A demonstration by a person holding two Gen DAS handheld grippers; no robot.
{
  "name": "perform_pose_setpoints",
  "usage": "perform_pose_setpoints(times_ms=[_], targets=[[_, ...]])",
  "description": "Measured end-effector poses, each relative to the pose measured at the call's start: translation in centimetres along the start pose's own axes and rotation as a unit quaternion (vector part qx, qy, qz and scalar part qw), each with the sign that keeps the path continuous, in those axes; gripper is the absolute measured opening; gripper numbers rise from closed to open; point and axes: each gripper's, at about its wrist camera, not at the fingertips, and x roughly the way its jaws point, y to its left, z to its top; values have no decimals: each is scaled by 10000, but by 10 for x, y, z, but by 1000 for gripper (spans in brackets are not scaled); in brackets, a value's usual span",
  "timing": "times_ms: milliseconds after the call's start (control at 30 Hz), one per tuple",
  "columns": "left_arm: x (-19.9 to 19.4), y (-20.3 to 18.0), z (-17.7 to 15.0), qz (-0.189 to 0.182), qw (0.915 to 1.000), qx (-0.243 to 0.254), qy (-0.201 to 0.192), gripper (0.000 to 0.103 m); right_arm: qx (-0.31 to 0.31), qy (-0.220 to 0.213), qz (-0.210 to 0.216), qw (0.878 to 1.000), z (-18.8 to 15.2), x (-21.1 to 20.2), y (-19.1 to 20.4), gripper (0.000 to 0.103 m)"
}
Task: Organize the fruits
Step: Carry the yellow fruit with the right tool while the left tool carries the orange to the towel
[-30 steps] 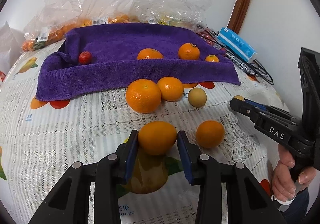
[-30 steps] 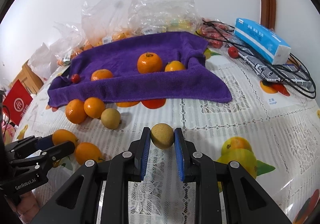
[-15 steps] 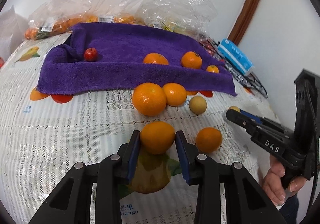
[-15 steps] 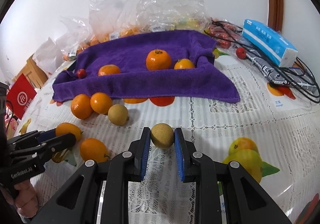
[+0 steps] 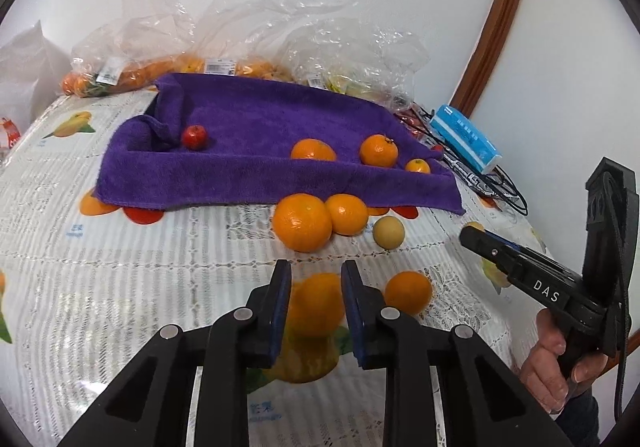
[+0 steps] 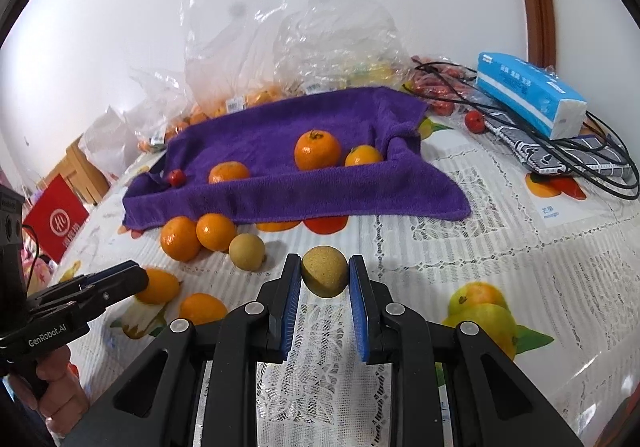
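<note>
Lace-clothed table (image 6: 500, 247): right hand-held gripper (image 6: 324, 279) clamps an upright tan fruit (image 6: 324, 276); left hand-held gripper (image 5: 316, 301) seemingly clasps a blurred orange (image 5: 316, 305).

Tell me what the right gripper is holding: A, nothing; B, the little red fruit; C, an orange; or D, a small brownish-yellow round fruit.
D: the right gripper is shut on the brownish-yellow fruit, pinched between its blue pads in the right wrist view.

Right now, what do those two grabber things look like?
Both are black plastic clamps with two fingers lined with blue pads and silver rivets. The right gripper says DAS in white; the left gripper says GenRobot.AI. A dark cable runs beside each.
</note>
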Motion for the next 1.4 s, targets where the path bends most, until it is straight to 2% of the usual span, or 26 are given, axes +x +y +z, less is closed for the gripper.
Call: perform_pose_setpoints(times_ms=[67,233,333,433,467,533,600,700,900,1033,1233,1400], targets=[[-1,2,1,73,10000,25,44,23,-76,19,-164,9998,1,-2,3,24],[3,5,2,44,9999,13,114,22,-336,-73,-222,9992,5,-11,17,24],[6,3,4,57,9998,68,191,27,-364,-45,-227,9991,3,-10,22,24],[16,6,2,-198,9986,-51,482,36,-325,28,-226,9992,0,-8,23,24],[23,6,1,-174,9978,-94,636,35,-322,41,-240,9992,-2,-8,23,24],[24,3,2,-31,9983,-32,575,34,-300,49,-253,9992,-4,-10,23,24],[25,1,1,-55,9983,10,573,31,-253,16,-218,9994,-5,-13,22,24],[23,-2,-1,-144,9983,111,550,31,-198,-65,-195,9996,-6,-17,22,24],[14,-2,0,-172,9987,111,457,31,-99,-110,-120,9998,-6,-22,23,24],[6,1,6,-67,9995,58,315,31,-176,-201,-155,9995,2,-29,27,24],[-13,14,38,256,9996,-47,-78,31,-195,-398,-209,9988,23,-32,29,24],[-28,32,71,703,9957,-196,-572,31,-243,-539,-256,9979,51,-28,32,24]])
